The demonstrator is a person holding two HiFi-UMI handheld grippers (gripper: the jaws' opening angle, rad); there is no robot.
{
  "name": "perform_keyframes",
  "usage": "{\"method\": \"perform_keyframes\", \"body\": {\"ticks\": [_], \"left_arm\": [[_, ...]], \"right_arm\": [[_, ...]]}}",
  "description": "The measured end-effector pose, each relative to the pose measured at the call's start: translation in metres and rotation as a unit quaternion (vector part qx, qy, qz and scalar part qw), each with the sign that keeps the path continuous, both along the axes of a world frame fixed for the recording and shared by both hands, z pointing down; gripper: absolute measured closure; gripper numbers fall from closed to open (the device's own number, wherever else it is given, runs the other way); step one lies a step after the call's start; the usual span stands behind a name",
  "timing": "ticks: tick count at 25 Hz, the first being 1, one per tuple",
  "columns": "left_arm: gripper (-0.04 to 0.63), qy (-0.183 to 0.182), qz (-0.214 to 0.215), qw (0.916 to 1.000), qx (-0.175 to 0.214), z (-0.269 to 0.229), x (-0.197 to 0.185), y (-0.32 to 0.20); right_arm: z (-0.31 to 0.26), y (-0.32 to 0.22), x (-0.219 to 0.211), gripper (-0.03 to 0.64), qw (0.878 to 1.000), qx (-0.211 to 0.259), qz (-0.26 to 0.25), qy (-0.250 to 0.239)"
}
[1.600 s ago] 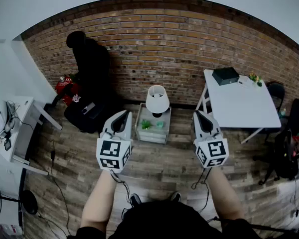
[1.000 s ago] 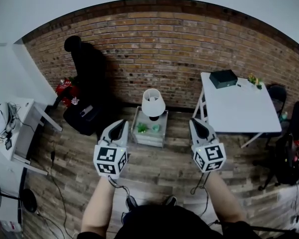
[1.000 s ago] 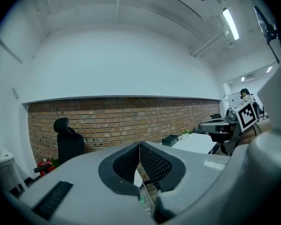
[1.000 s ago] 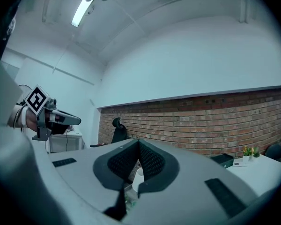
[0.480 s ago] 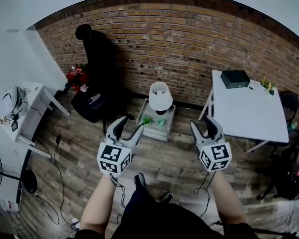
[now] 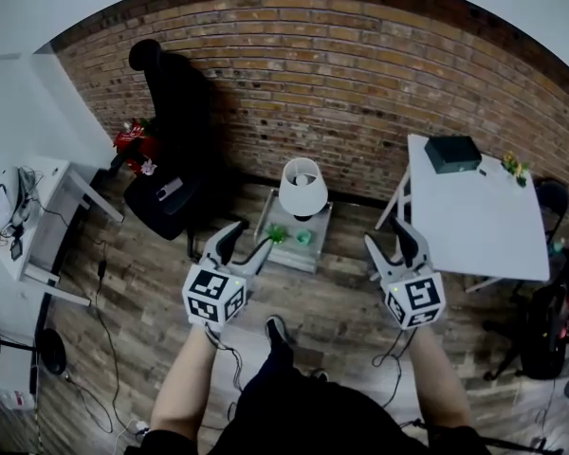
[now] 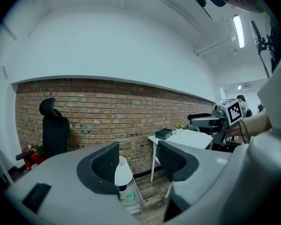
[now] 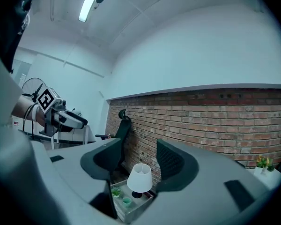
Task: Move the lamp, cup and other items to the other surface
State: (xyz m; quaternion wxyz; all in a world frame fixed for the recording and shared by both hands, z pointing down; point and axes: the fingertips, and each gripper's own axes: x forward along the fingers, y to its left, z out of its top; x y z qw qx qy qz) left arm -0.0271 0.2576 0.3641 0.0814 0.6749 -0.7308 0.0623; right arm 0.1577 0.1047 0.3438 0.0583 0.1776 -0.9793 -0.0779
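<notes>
Red-brown brick wall (image 6: 360,93) runs behind the low grey square side table (image 6: 286,256), and I place everything else from that table. On its top, toward the wall, the white-shaded table lamp (image 6: 302,186) stands upright on a dark base. In front of the lamp, on the side nearer me, sit a small green potted plant (image 6: 277,232) and, to its right, a small green cup (image 6: 304,238), near each other but apart. All three rest on the side table, and nothing touches them.

My left gripper (image 6: 251,237) hangs in the air off the side table's near-left corner, pointing toward it. Its jaws have just been opening and stand fairly wide, with nothing between the pads. In the left gripper view the lamp and cup show far off in the gap.

My right gripper (image 6: 389,238) is held to the right of the side table, well short of it. Its jaws have also just been opening. They stand wide and hold nothing, and the right gripper view frames the lamp, plant and cup at a distance between them.

Right of the side table, well apart, is the white rectangular folding table (image 6: 474,221), with a black box (image 6: 452,154) near its wall end. Left of the side table, against the wall, is a black high-backed office chair (image 6: 171,112). The side table stands on a grey-brown wood-plank floor (image 6: 152,282).
</notes>
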Motion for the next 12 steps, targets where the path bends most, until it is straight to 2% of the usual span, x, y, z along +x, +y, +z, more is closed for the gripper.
{"method": "perform_keyframes", "body": {"ticks": [4,8,12], "left_arm": [[0.345,-0.006,0.031,0.9994,-0.017,0.018,-0.045,-0.037],[0.343,0.004,0.054,0.9981,-0.029,0.036,-0.096,-0.066],[0.321,0.004,0.075,0.9963,-0.041,0.059,-0.144,-0.092]], "right_arm": [[0.009,-0.037,-0.039,0.374,1.0,-0.008,0.004,0.018],[0.024,-0.067,-0.084,0.365,0.999,-0.03,0.019,0.039],[0.048,-0.096,-0.127,0.356,0.997,-0.035,0.02,0.066]]}}
